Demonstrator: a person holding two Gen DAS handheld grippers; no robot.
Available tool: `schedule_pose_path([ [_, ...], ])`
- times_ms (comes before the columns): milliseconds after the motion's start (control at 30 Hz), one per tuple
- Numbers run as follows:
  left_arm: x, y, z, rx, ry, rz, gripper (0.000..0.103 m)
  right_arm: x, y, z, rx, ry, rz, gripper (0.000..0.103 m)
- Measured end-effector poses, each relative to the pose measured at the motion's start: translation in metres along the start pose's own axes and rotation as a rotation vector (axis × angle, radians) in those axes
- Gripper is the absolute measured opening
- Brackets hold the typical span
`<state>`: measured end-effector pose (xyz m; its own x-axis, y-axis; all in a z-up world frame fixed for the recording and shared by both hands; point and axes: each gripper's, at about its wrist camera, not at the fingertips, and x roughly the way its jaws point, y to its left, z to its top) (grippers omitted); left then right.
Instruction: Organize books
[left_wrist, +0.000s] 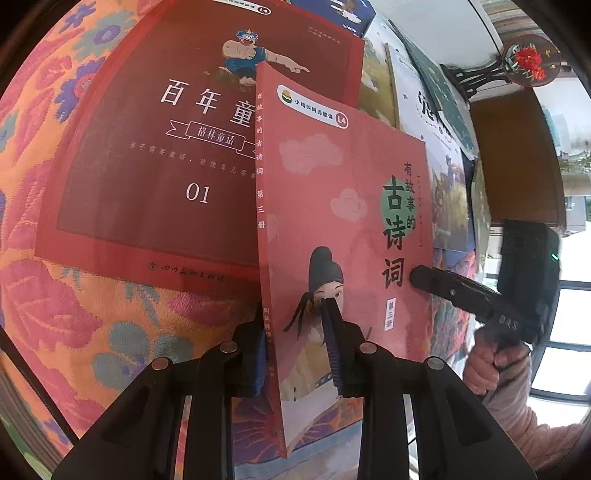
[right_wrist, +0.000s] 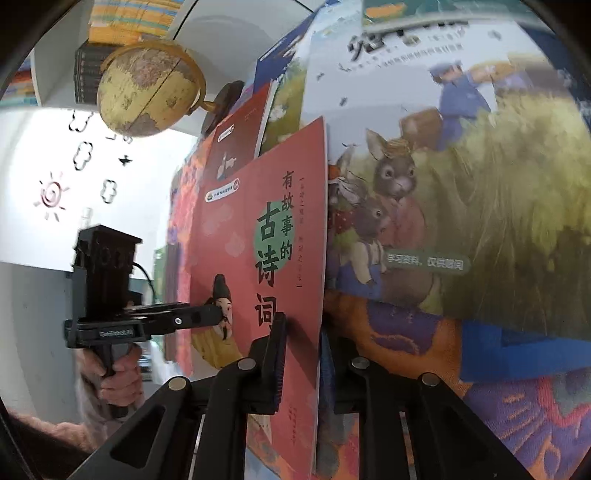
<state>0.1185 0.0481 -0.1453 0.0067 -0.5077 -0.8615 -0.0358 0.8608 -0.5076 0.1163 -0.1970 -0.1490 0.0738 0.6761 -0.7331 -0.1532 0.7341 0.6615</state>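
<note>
Both claws (left_wrist: 295, 347) (right_wrist: 301, 365) on pink bk (left_wrist: 332, 206)

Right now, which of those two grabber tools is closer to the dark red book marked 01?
Left. The left gripper pinches the pink poetry book at its spine, beside the dark red book. The right gripper clamps the pink book's far edge.

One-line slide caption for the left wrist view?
Both grippers, left and right, clamp the pink poetry book above a dark red storybook.
</note>
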Motion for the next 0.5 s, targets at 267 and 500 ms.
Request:
schedule_pose_path([
  [267,-0.005,-0.027,-0.008,0.064,-0.014,0.200,0.028,-0.014,0.039,-0.012,-0.071,-0.033,-0.009,0.011],
  [500,-0.019,-0.028,-0.018,0.090,-0.018,0.255,0.028,-0.010,0.063,-0.016,-0.096,-0.024,0.001,0.011],
])
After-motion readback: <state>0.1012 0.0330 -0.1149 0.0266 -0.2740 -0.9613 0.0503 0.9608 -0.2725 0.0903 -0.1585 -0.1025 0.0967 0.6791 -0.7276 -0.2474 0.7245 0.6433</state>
